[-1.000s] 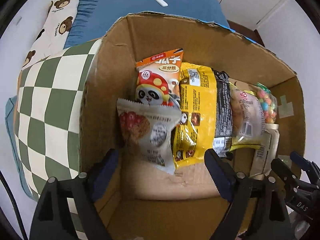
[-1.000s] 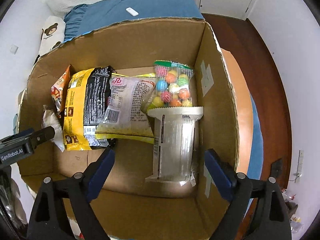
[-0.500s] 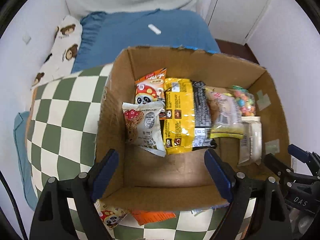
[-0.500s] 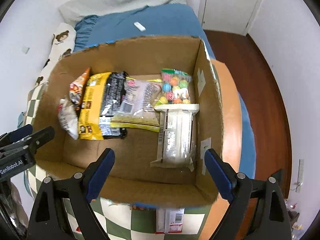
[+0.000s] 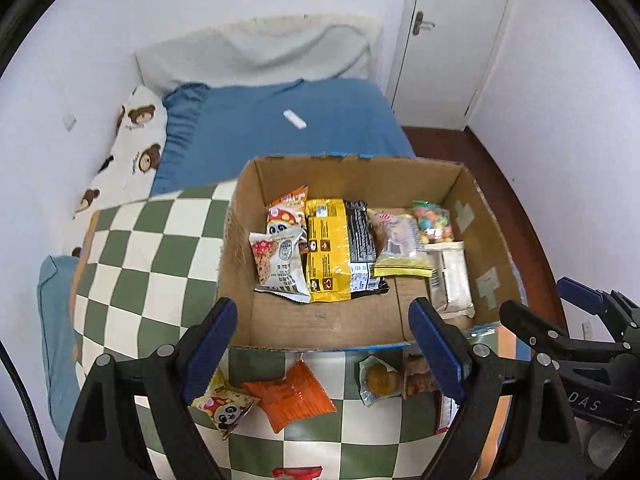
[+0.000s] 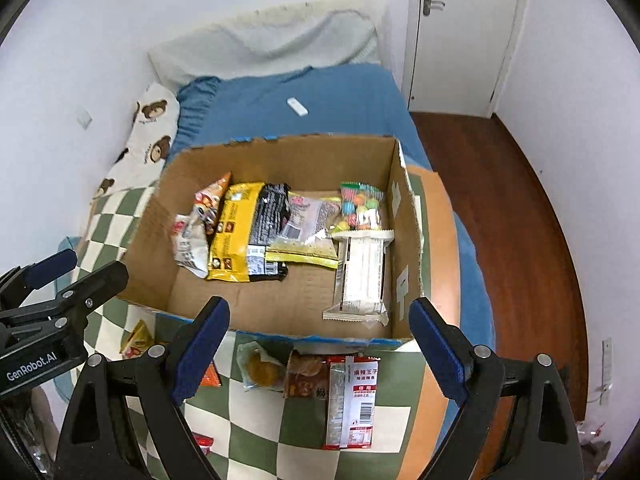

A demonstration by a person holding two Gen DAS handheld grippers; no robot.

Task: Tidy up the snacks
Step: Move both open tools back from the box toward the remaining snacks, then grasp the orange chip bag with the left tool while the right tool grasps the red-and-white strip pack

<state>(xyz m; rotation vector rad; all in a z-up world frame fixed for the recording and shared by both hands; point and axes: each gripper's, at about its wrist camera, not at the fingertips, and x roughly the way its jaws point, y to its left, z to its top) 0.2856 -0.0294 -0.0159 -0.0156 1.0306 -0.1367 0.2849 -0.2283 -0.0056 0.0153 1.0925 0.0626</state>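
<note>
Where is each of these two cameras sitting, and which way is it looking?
Left wrist view: rides the left gripper, looking steeply down into the cardboard box on the checkered blanket; its own open blue-padded fingers show, with the right gripper at the right edge.
Right wrist view: rides the right gripper, looking down likewise; its open fingers show, the left gripper at the left edge.
Shared: box, yellow snack bag, blue bed, white door.

Left claw (image 5: 322, 344) and right claw (image 6: 320, 342) side by side, angled steeply downward, jaws wide, empty.
</note>
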